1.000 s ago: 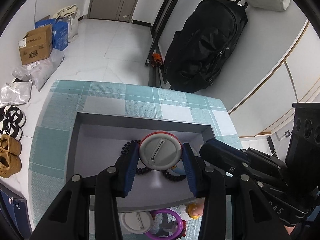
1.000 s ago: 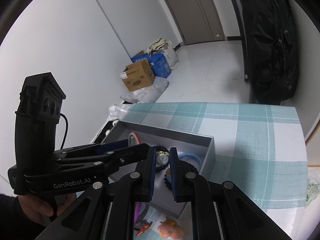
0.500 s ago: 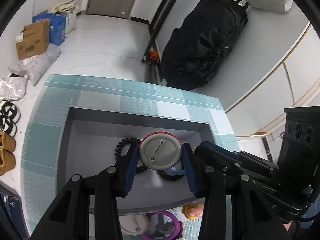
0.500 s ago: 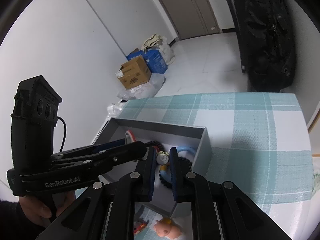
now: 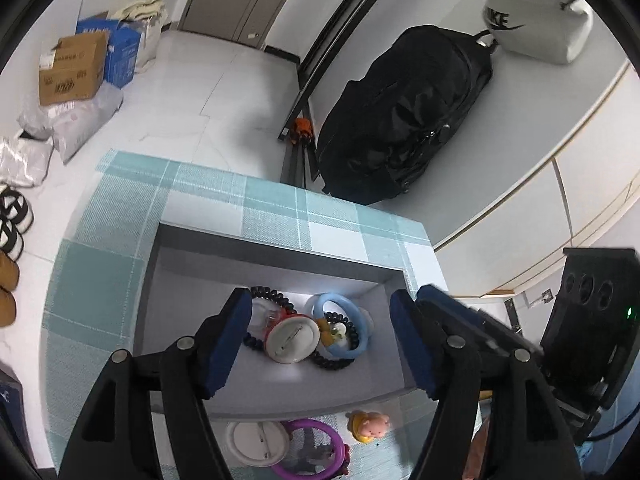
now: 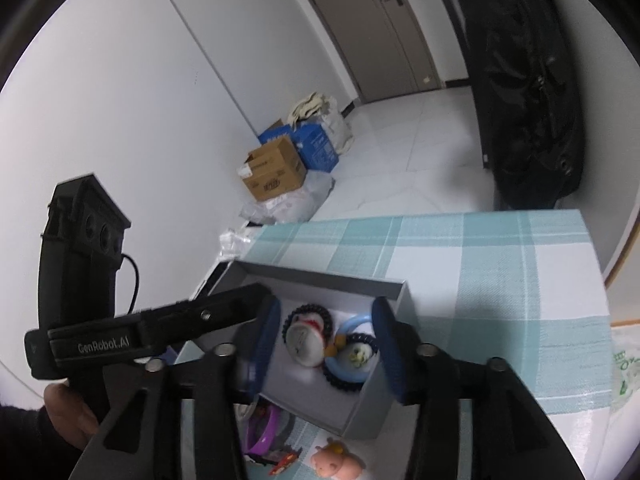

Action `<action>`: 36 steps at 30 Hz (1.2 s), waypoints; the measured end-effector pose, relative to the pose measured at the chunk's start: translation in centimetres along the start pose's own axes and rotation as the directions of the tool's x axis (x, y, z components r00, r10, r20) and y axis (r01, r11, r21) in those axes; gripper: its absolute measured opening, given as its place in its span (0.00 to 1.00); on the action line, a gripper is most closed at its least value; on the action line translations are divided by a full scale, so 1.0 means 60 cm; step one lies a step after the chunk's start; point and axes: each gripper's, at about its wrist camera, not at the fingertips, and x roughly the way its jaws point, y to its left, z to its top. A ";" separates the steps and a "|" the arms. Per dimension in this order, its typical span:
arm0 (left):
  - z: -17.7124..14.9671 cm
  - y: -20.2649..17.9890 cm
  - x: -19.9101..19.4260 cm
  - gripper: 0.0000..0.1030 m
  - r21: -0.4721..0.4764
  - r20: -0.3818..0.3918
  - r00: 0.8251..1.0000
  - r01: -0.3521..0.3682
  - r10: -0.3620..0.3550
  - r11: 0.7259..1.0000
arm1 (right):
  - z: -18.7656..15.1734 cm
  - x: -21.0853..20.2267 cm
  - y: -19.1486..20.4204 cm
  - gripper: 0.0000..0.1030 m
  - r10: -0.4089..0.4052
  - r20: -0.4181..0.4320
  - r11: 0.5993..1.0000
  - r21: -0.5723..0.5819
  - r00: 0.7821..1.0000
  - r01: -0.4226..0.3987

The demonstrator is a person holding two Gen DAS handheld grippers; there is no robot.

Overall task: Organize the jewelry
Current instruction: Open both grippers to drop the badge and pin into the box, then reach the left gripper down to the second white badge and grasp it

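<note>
A grey open box [image 5: 276,248] [image 6: 320,278] stands on the teal checked tablecloth. Inside lie a round badge [image 5: 293,339] [image 6: 303,340] face down, black bead bracelets [image 5: 334,361] [image 6: 348,382] and a light blue ring [image 5: 340,307] [image 6: 352,325]. My left gripper [image 5: 320,340] hangs open and empty over the box. My right gripper [image 6: 325,354] is open and empty above the box's near right part. In front of the box lie a white badge [image 5: 257,444], a purple ring [image 5: 316,454] [image 6: 262,430] and a small pig figure [image 5: 370,426] [image 6: 336,462].
A black backpack [image 5: 404,120] [image 6: 520,80] leans on the wall beyond the table. Cardboard and blue boxes [image 5: 72,68] [image 6: 276,168] and shoes [image 5: 12,216] are on the floor to the left. The table's far edge [image 5: 260,180] is near the box.
My left gripper opened and let the round badge drop into the box. My right gripper went from shut to open.
</note>
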 end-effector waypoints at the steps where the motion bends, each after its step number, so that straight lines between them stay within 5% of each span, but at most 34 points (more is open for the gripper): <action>1: -0.002 -0.002 -0.002 0.65 0.012 0.006 1.000 -0.009 0.009 1.000 | 0.001 -0.003 0.000 0.57 -0.002 0.007 1.000 -0.001 1.000 0.002; 7: -0.019 -0.008 -0.026 0.65 0.058 0.047 0.996 -0.079 0.077 0.995 | -0.003 -0.025 0.001 0.79 -0.081 0.058 0.996 -0.022 0.995 0.082; 18: -0.064 0.008 -0.063 0.65 0.041 0.055 0.990 -0.130 0.128 0.991 | -0.031 -0.070 -0.001 0.96 -0.145 0.097 0.989 0.015 0.985 0.144; 28: -0.098 0.024 -0.067 0.65 0.016 0.017 0.993 -0.118 0.117 0.993 | -0.062 -0.090 0.017 1.00 -0.157 0.089 0.987 0.003 0.984 0.158; 36: -0.119 0.031 -0.020 0.65 0.034 -0.103 0.984 -0.144 0.146 0.989 | -0.092 -0.085 0.021 1.00 -0.159 0.007 0.987 0.018 0.987 0.159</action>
